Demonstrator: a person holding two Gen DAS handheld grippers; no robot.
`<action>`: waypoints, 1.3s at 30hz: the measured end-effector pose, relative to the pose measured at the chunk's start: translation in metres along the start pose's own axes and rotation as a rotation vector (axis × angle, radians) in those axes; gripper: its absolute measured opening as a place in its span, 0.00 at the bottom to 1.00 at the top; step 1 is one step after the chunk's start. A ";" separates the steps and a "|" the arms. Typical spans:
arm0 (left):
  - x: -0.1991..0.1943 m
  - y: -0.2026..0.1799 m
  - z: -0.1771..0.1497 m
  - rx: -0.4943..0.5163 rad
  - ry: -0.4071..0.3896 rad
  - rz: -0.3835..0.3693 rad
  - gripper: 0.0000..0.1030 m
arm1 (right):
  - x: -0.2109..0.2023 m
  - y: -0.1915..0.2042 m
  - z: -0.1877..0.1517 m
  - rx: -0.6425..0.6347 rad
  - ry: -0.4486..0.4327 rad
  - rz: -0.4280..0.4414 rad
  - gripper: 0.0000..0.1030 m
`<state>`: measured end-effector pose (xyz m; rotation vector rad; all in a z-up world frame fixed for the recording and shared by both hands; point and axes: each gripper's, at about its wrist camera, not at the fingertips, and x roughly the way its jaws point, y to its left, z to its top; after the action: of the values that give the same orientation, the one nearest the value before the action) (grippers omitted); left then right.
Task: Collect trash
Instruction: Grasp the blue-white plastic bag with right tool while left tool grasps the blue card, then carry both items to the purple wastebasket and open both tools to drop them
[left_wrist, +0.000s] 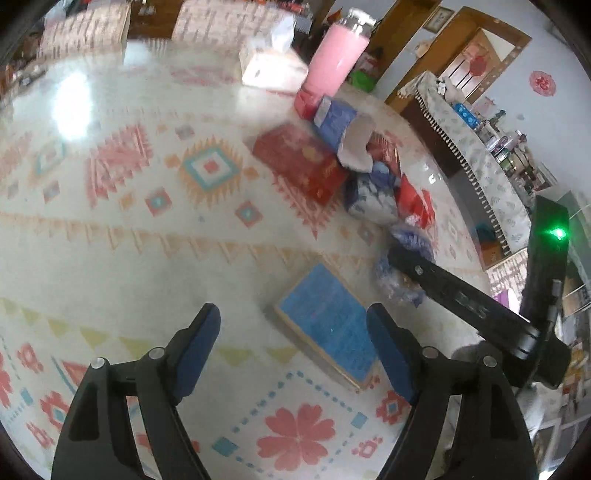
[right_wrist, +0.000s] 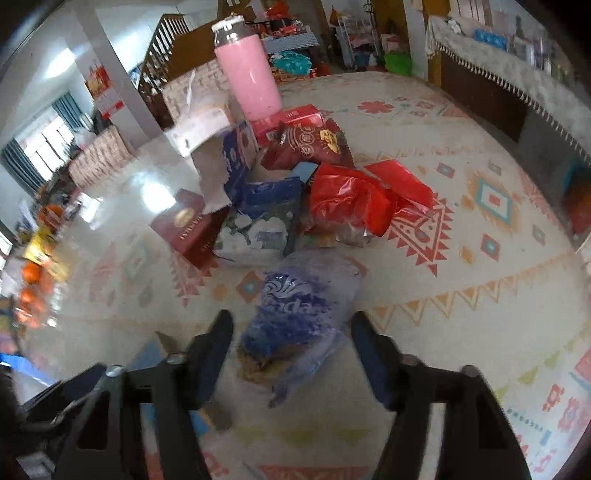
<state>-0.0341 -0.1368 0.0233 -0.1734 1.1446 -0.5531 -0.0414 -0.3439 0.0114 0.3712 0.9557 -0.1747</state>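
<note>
Left tongs (left_wrist: 293, 345) stand apart and empty over the patterned counter (left_wrist: 110, 229), a blue box (left_wrist: 328, 325) lying just ahead between their tips. Right tongs (right_wrist: 291, 354) stand apart astride a crumpled blue plastic wrapper (right_wrist: 299, 314), pads not pressing it. Beyond it lies a trash heap (right_wrist: 295, 184) and a pink bottle (right_wrist: 249, 81).

- The pink bottle (left_wrist: 338, 59) is blurred at its cap.
- The blue-topped box (right_wrist: 26, 363) is cut off by the left edge.
- The shelf items (left_wrist: 513, 147) are too small to be told.
</note>
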 end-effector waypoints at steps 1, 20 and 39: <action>0.005 -0.001 -0.002 -0.002 0.024 -0.009 0.78 | 0.001 0.002 0.000 -0.016 -0.005 -0.019 0.49; 0.054 -0.083 -0.012 0.206 0.029 0.325 0.99 | -0.076 -0.084 -0.061 -0.002 -0.082 -0.050 0.34; -0.028 -0.090 -0.044 0.247 -0.116 0.094 0.52 | -0.152 -0.130 -0.099 0.005 -0.235 0.041 0.34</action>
<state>-0.1110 -0.1936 0.0645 0.0598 0.9576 -0.5883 -0.2433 -0.4287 0.0544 0.3664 0.7152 -0.1790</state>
